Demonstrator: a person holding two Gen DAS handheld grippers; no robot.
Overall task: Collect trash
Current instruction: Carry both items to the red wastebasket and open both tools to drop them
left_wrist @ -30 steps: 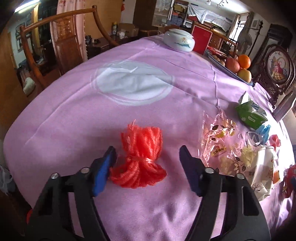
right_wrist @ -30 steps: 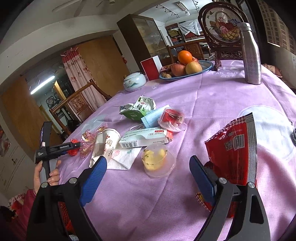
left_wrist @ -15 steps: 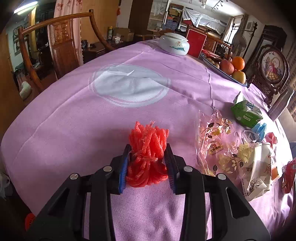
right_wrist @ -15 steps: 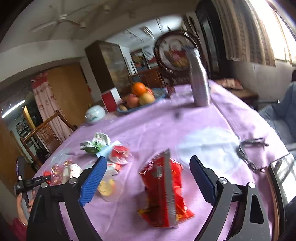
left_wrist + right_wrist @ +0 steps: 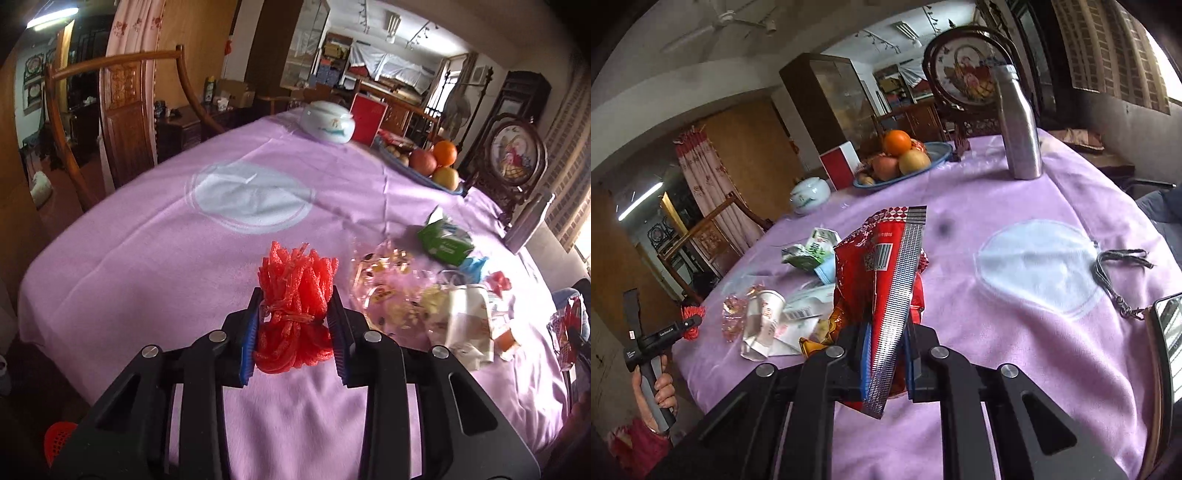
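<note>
Left gripper (image 5: 294, 332): blue pads pressed onto a red foam net bundle (image 5: 295, 306), pinched at its tied waist; bundle's lower end at the purple tablecloth (image 5: 147, 258), contact unclear.

Right gripper (image 5: 886, 358): jaws nearly together, clamping the silver seam of a red snack bag (image 5: 886, 280), bag upright.

Loose trash between the grippers: crumpled paper cup (image 5: 762, 321), clear candy wrapper (image 5: 384, 288), green carton (image 5: 445, 242).

Farther on the cloth: steel bottle (image 5: 1019, 129), fruit plate (image 5: 938, 155), white lidded jar (image 5: 327, 122).

Beyond: carved wooden chair (image 5: 122, 107), glass cabinet (image 5: 834, 103).
</note>
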